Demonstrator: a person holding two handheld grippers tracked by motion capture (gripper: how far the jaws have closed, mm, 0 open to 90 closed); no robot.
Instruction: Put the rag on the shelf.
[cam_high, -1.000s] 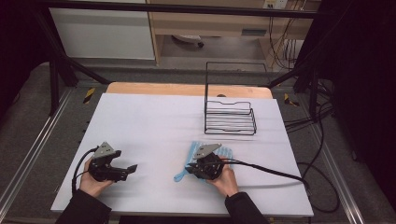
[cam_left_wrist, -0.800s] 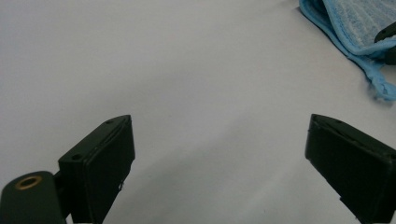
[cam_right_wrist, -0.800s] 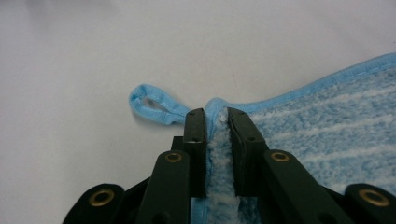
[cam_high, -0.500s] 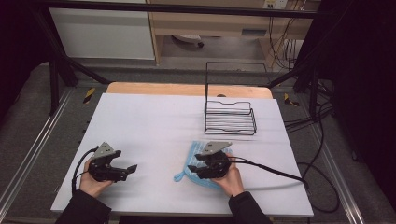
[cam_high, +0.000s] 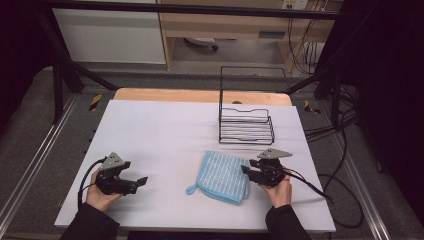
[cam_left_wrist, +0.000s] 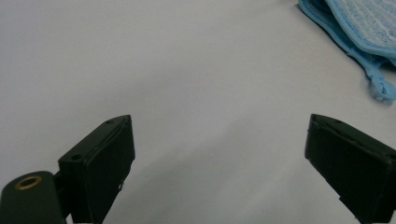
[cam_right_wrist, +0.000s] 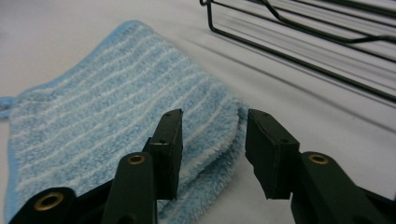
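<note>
A light blue striped cloth (cam_high: 222, 175) lies folded flat on the white table (cam_high: 165, 125), right of centre near the front. My right gripper (cam_high: 246, 171) is at the cloth's right edge, pointing left at it. In the right gripper view the jaws of this gripper (cam_right_wrist: 215, 135) stand open, with the folded edge of the cloth (cam_right_wrist: 107, 107) just beyond and below them. My left gripper (cam_high: 141, 181) rests open at the front left, well apart from the cloth. In the left gripper view it (cam_left_wrist: 219, 140) holds nothing, and the cloth's corner (cam_left_wrist: 359, 28) shows at the top right.
A black wire rack (cam_high: 246, 125) with a tall back frame stands just behind the cloth and the right gripper, and its lower wires (cam_right_wrist: 303, 42) run close beyond the right jaws. Cables trail off the table's right side.
My right gripper has moved to the right, from on top of the bunched cloth to its right edge, and the cloth now lies spread out flat. The left gripper has stayed put.
</note>
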